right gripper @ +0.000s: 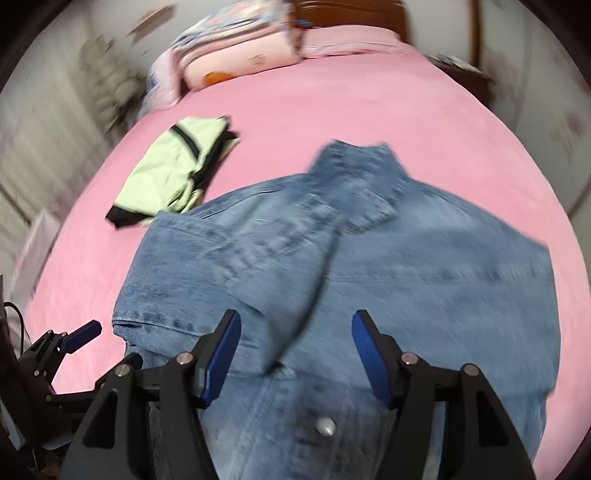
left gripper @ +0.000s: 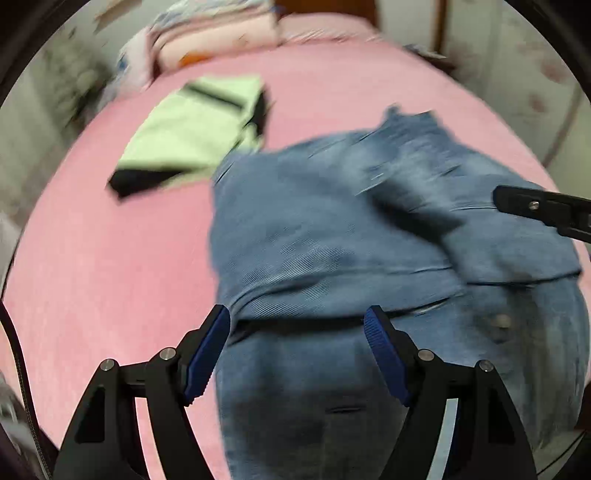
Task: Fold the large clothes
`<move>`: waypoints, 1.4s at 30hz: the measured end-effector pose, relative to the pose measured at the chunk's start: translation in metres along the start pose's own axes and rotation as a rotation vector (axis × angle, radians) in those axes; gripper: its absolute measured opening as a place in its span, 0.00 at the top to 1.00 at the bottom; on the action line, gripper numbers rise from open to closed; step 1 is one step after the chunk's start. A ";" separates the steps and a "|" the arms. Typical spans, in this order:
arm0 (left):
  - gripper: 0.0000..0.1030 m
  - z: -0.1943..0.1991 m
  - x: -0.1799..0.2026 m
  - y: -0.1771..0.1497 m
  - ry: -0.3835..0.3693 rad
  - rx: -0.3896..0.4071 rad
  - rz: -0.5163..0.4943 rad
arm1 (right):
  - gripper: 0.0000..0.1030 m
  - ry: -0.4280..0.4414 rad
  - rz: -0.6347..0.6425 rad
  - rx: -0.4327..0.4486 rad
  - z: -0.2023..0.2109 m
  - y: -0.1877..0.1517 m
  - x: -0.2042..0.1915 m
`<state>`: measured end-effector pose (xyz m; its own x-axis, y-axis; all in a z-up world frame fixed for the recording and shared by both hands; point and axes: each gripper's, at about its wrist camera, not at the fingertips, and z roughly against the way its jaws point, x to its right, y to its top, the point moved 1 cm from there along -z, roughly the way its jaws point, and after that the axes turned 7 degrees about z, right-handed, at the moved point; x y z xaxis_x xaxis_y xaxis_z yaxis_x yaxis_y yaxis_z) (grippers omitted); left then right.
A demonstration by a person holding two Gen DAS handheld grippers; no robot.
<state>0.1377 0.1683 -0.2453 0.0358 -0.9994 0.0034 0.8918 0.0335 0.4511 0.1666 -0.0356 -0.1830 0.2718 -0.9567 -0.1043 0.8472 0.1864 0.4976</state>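
Both grippers, left [left gripper: 297, 321] and right [right gripper: 295, 328], fingers wide, empty, over denim jacket [right gripper: 369, 266] on bed [right gripper: 332, 110]. Green garment [right gripper: 173, 170] upper left.

A blue denim jacket [right gripper: 369, 258] lies partly folded, collar away, on the pink bed [right gripper: 332, 118].

A bedroom in a home — a wide bed [right gripper: 351, 110] under a pink sheet fills both views, with pillows [right gripper: 236, 55] stacked against a wooden headboard [right gripper: 351, 14]. Clothes lie on it — a denim jacket [right gripper: 369, 258] and a folded green garment [right gripper: 173, 173].
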 end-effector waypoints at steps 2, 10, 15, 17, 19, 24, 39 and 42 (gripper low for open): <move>0.28 -0.014 -0.015 -0.001 0.016 -0.029 0.045 | 0.37 -0.032 0.066 -0.016 -0.017 0.006 -0.017; 0.28 -0.054 -0.028 0.010 0.011 -0.055 0.070 | 0.38 -0.203 0.244 -0.116 -0.084 0.012 -0.048; 0.28 -0.060 -0.029 0.024 0.008 -0.026 0.078 | 0.94 -0.182 0.121 -0.086 -0.072 0.025 -0.022; 0.28 -0.056 -0.029 0.027 -0.003 -0.012 0.082 | 0.94 -0.187 0.017 0.009 -0.039 0.030 0.005; 0.28 -0.052 -0.027 0.029 -0.026 0.006 0.081 | 0.96 -0.193 -0.069 0.088 -0.008 0.027 0.029; 0.28 -0.052 -0.007 0.020 -0.064 0.002 0.017 | 0.88 -0.278 -0.291 0.118 0.032 -0.034 0.102; 0.28 -0.028 -0.029 0.037 -0.128 -0.048 0.027 | 0.39 -0.195 -0.350 -0.052 0.021 -0.078 0.165; 0.28 -0.045 -0.040 0.058 -0.100 -0.042 0.097 | 0.39 -0.179 -0.300 -0.057 -0.012 -0.055 0.180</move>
<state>0.2084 0.2110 -0.2593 0.0793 -0.9877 0.1348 0.9044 0.1281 0.4070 0.1746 -0.2152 -0.2392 -0.0725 -0.9939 -0.0836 0.9025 -0.1011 0.4186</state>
